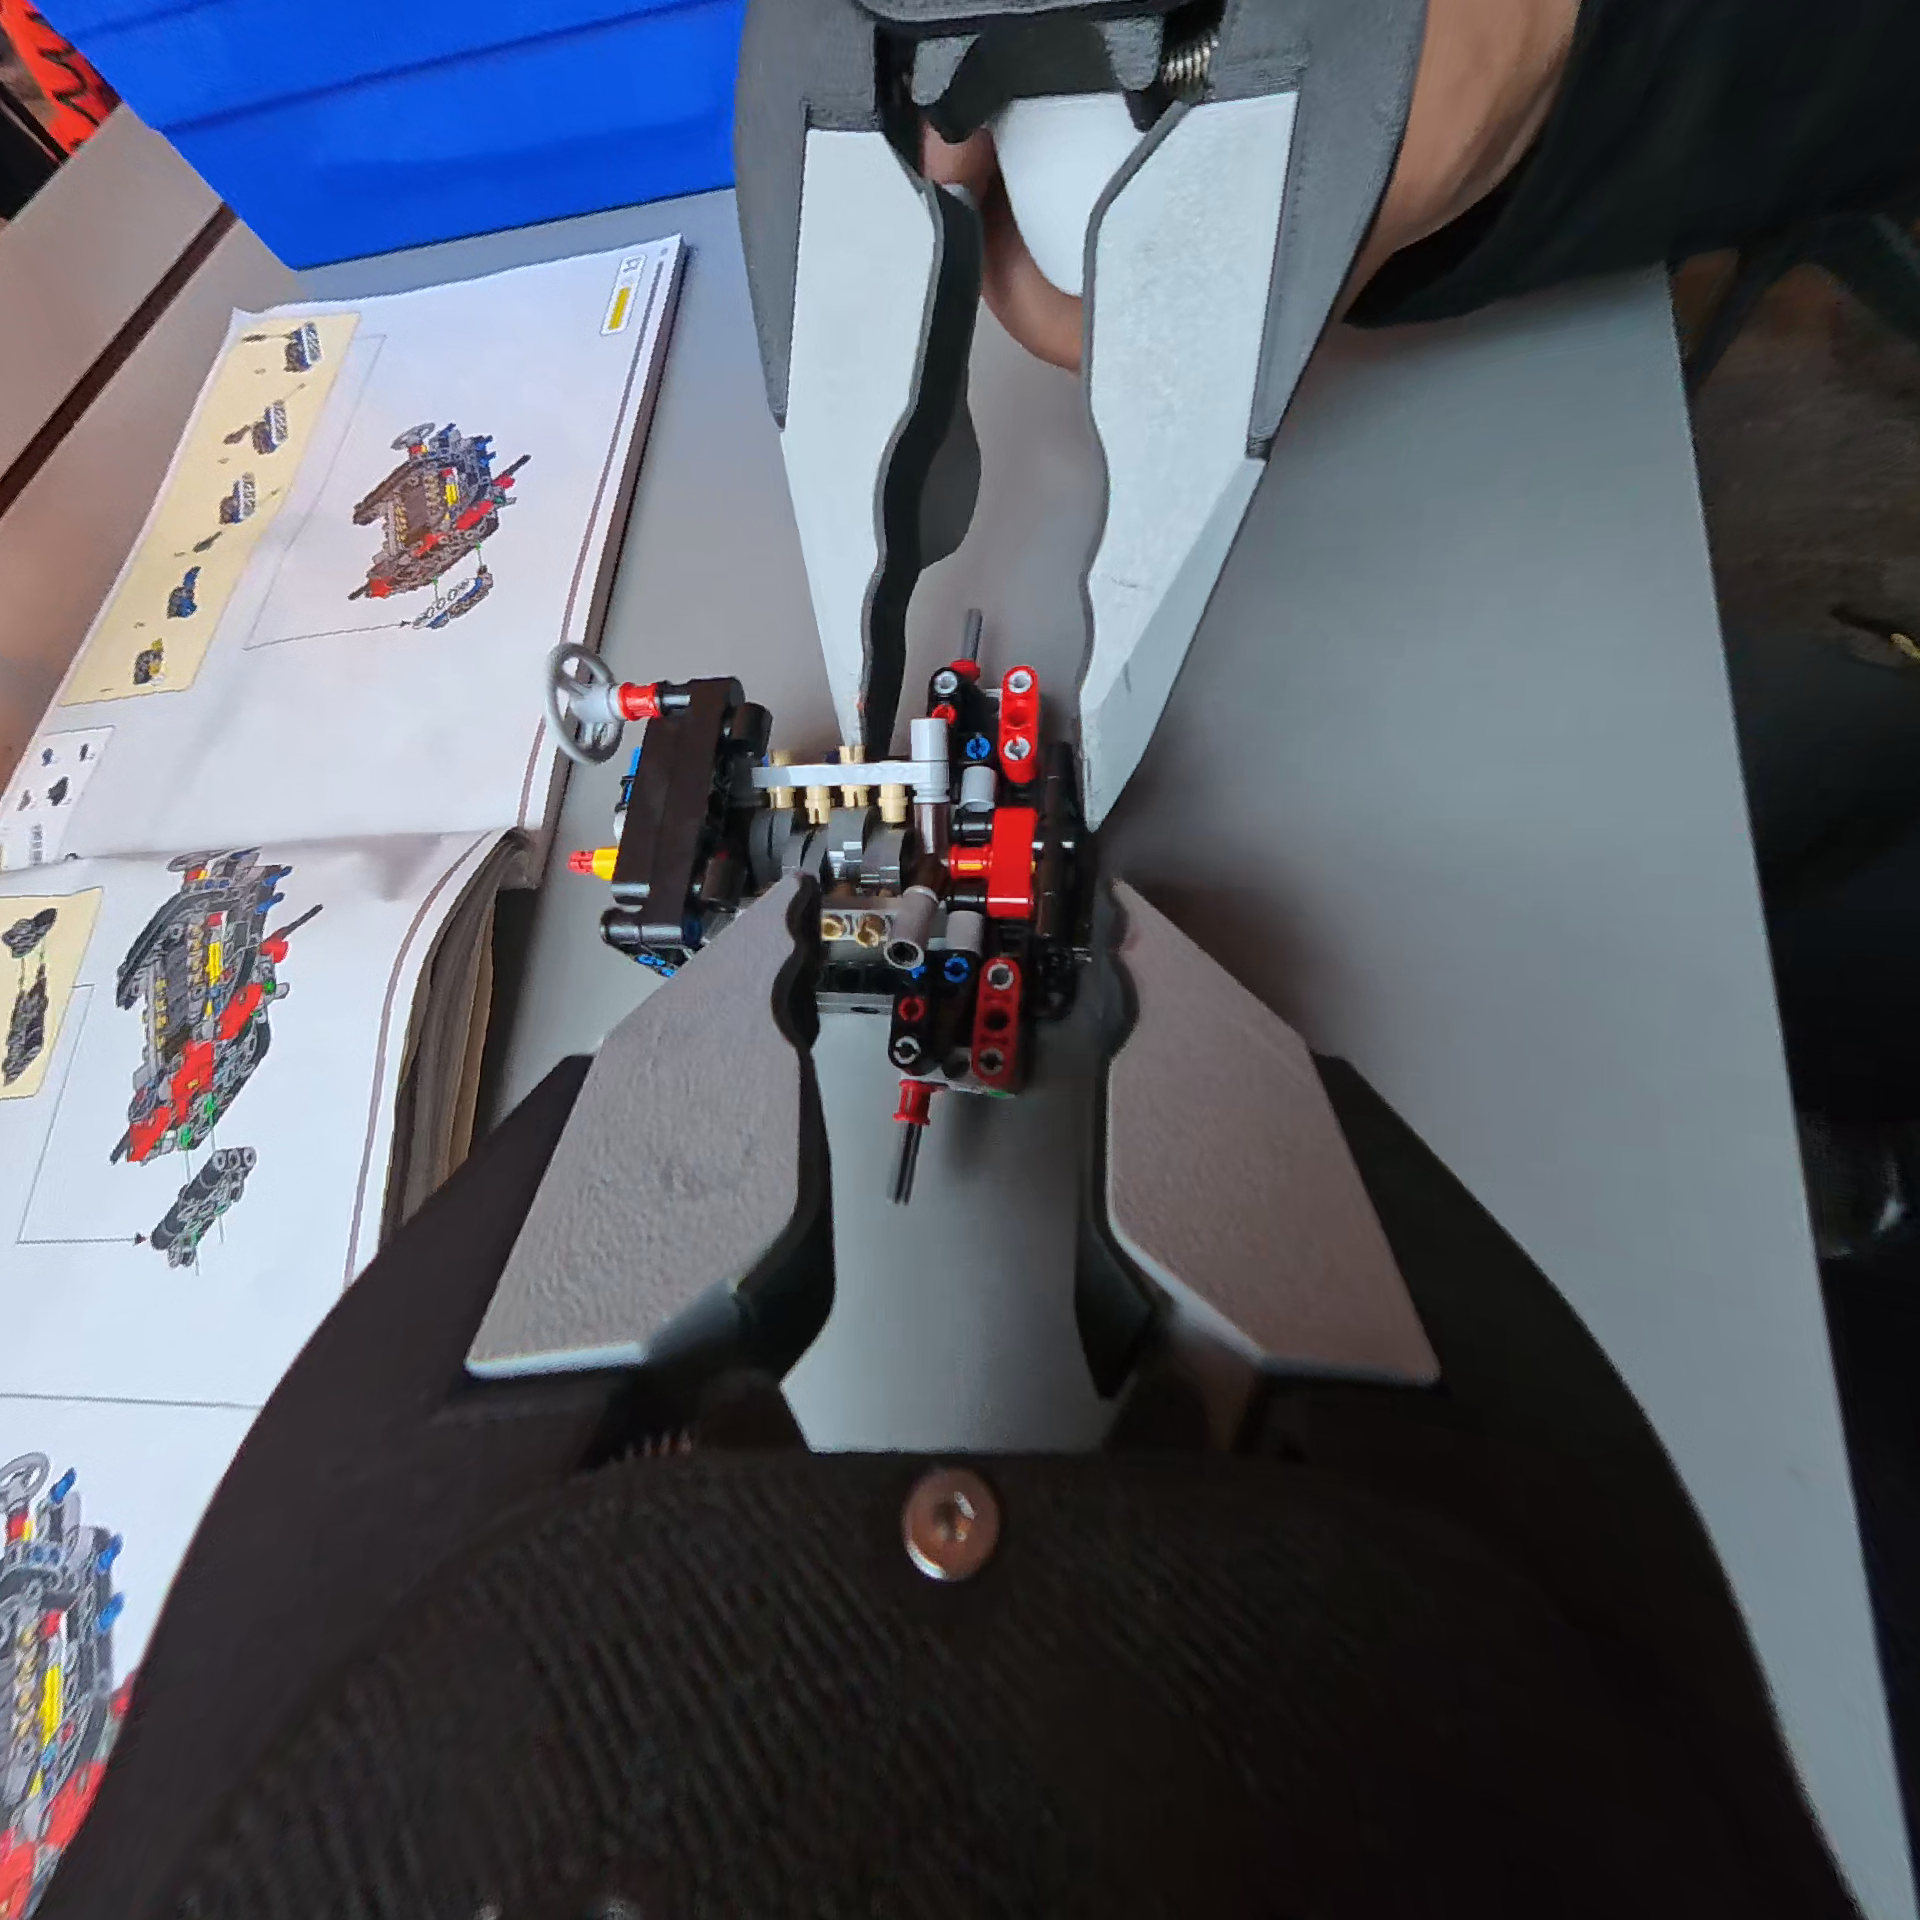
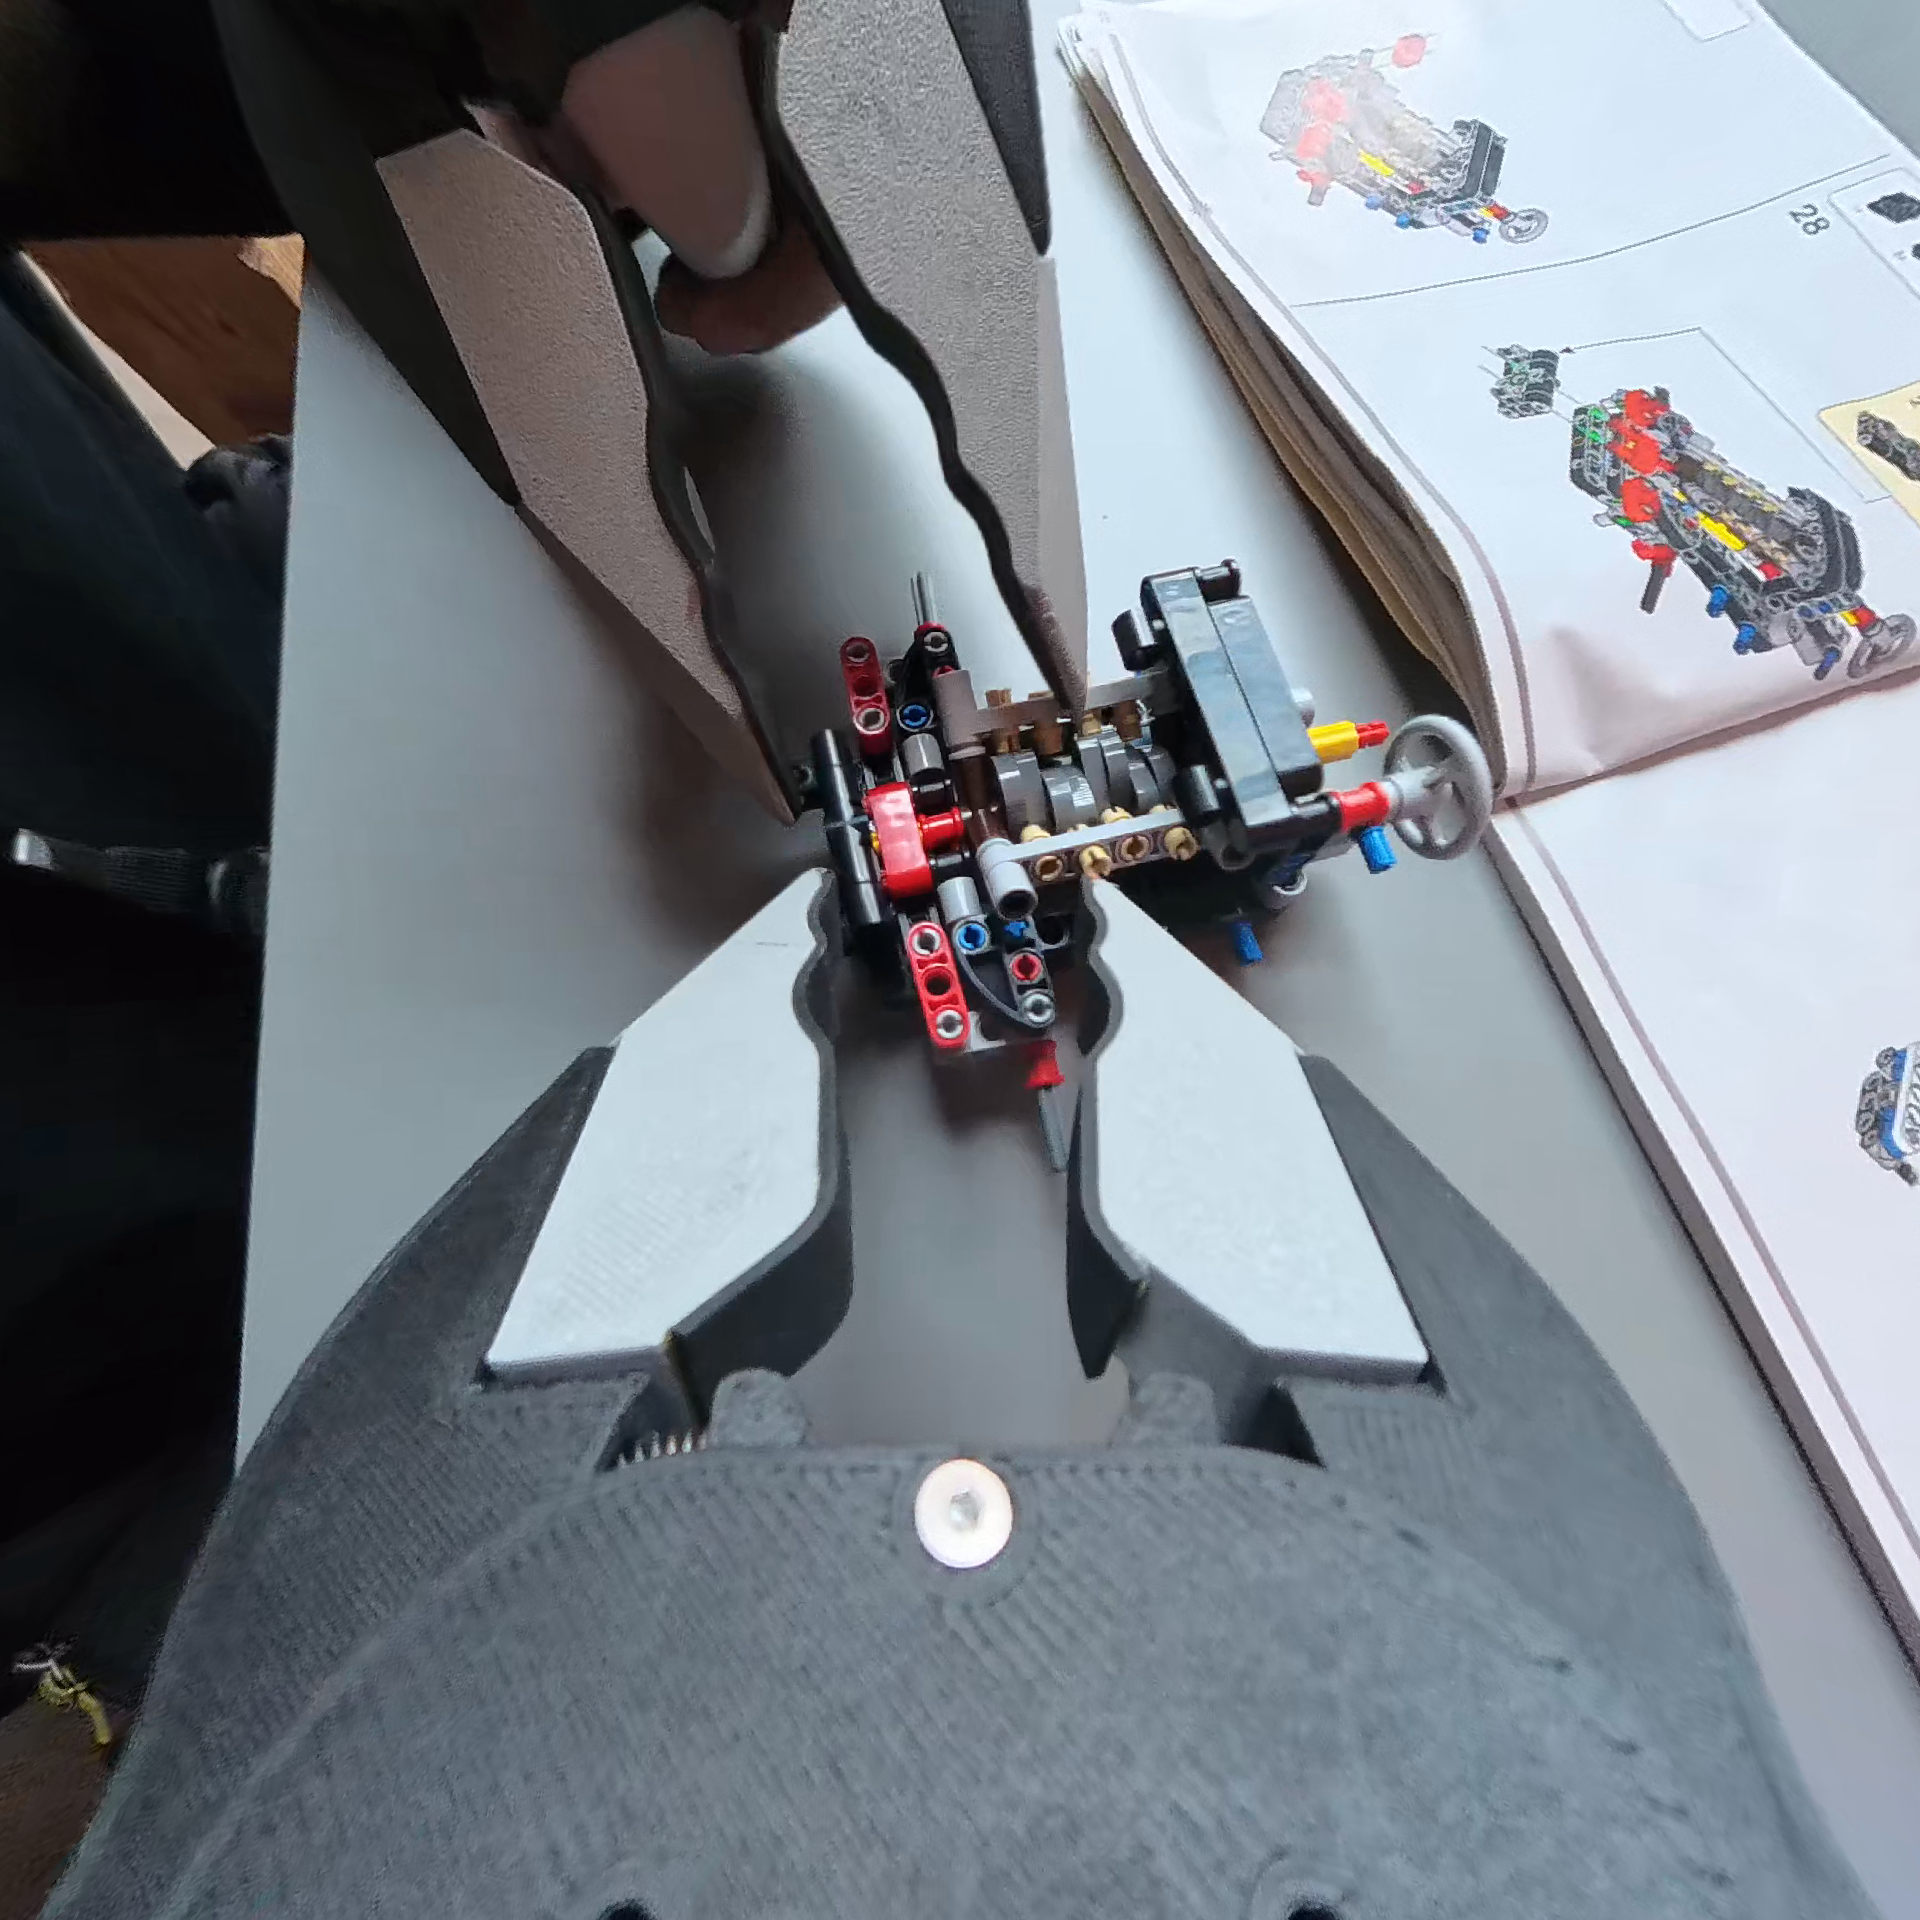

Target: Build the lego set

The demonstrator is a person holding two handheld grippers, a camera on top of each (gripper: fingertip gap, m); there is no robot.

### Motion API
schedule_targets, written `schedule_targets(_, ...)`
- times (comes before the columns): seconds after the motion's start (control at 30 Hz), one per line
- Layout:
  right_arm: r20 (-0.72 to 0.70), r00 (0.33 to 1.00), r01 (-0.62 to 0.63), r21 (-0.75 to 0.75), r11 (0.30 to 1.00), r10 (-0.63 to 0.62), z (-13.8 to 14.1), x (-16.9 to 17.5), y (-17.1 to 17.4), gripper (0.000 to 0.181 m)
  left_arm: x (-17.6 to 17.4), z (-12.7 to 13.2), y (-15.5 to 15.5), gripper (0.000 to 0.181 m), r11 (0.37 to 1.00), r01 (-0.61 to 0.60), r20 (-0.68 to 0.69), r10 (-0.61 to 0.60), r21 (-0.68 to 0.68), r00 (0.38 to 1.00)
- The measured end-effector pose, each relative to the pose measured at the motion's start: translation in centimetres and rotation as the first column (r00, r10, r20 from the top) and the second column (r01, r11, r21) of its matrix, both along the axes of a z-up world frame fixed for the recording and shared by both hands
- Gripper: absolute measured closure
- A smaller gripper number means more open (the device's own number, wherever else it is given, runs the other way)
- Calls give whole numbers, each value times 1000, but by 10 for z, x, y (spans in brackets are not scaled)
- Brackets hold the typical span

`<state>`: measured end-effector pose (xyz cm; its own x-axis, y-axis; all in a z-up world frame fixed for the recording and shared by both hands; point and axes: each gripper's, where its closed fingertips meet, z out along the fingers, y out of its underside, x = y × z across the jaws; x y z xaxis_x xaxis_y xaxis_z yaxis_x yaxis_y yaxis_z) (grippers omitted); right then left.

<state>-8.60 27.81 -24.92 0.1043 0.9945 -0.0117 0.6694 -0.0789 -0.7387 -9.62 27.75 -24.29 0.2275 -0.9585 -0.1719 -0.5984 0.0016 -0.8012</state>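
A small Lego Technic assembly (image 1: 997,852) of black, red and grey parts, with a grey steering wheel (image 1: 582,701) on one end, sits on the grey table (image 1: 1455,831). My left gripper (image 1: 951,883) comes from below in its own view and clamps the assembly's red-and-black end between its fingers. My right gripper (image 1: 977,758) reaches in from the opposite side and clamps the same end. In the right wrist view my right gripper (image 2: 961,886) holds the assembly (image 2: 1060,790) from below. The left gripper (image 2: 925,743) faces it from above, and the steering wheel (image 2: 1439,800) points right.
An open instruction booklet (image 1: 312,727) lies beside the assembly, also in the right wrist view (image 2: 1662,312). A blue bin (image 1: 416,104) stands at the far end of the table. The table's edge (image 2: 281,727) runs close to the assembly on the side away from the booklet. My left and right fingertips are right by each other.
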Motion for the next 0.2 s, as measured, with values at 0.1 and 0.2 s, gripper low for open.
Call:
schedule_targets(0.1, 10, 1000, -8, 18, 1000, 8, 0, -1, -3, 140, -2, 0, -3, 131, 1000, 1, -13, -1, 6, 1000)
schedule_targets(0.2, 20, 1000, -7, 10, 1000, 7, -1, -1, -3, 142, 1, -2, -8, 152, 999, 34, -22, -34, 6, 999)
